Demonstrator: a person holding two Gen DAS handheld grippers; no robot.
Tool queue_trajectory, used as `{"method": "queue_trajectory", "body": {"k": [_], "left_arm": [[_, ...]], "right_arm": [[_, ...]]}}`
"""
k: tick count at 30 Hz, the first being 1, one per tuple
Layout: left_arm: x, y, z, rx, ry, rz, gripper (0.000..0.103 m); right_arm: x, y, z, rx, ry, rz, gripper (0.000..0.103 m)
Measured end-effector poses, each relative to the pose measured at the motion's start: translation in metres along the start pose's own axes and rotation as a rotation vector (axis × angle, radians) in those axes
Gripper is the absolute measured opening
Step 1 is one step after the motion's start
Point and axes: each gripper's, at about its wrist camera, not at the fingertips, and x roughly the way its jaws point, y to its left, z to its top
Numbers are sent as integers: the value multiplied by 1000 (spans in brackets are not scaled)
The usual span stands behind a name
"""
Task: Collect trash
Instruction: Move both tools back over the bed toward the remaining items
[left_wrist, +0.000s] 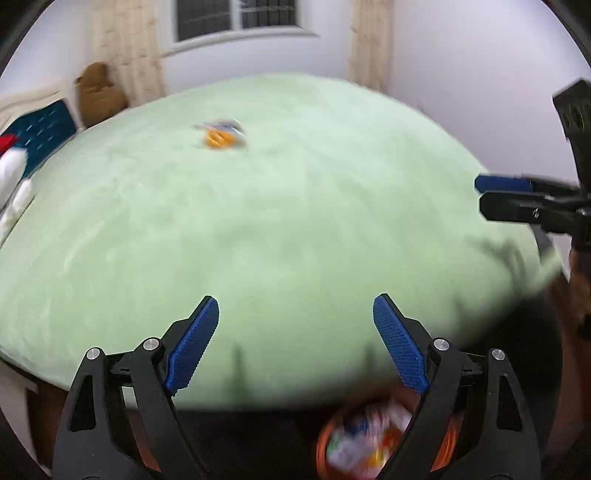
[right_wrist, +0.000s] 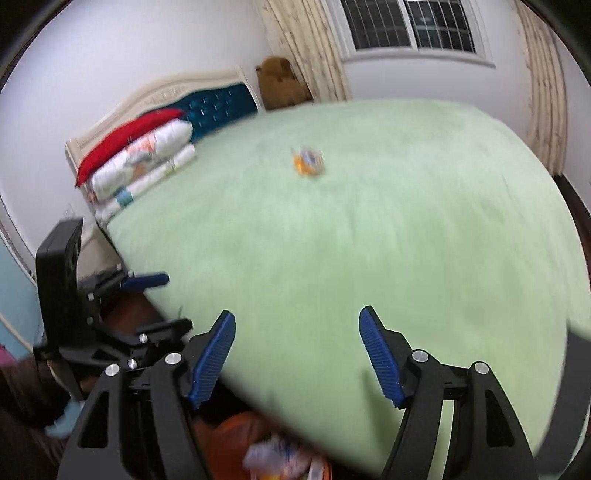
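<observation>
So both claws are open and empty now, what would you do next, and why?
Probably reach one gripper, say the right gripper, out across the green bed toward the orange wrapper. It seems the only litter there; the orange bin below already holds scraps, and the left gripper is empty too.

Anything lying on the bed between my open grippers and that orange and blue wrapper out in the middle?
Nothing visible. The orange and blue wrapper lies alone on the pale green bedspread, with only bare cover between it and the right gripper or left gripper. The stacked pillows sit off to the side.
</observation>
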Motion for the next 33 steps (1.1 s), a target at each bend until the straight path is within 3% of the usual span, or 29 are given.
{"method": "queue_trajectory", "body": {"k": [4, 10, 14, 21, 27, 33], "left_arm": [[26, 28, 35, -83, -84, 70, 84], [75, 48, 61, -143, -100, 123, 84], [88, 55, 63, -147, -99, 137, 84], [92, 50, 55, -114, -99, 143, 84], [98, 51, 56, -113, -86, 120, 84], [101, 55, 57, -134, -75, 102, 84]], "right_arm": [[52, 0, 68, -52, -37, 7, 68], [141, -10, 152, -120, -14, -24, 68], [194, -10, 184, -207, 13, -69, 66], [251, -19, 194, -267, 83, -71, 63], [270, -24, 195, -259, 114, -70, 56], [280, -31, 200, -224, 136, -47, 29]]}}
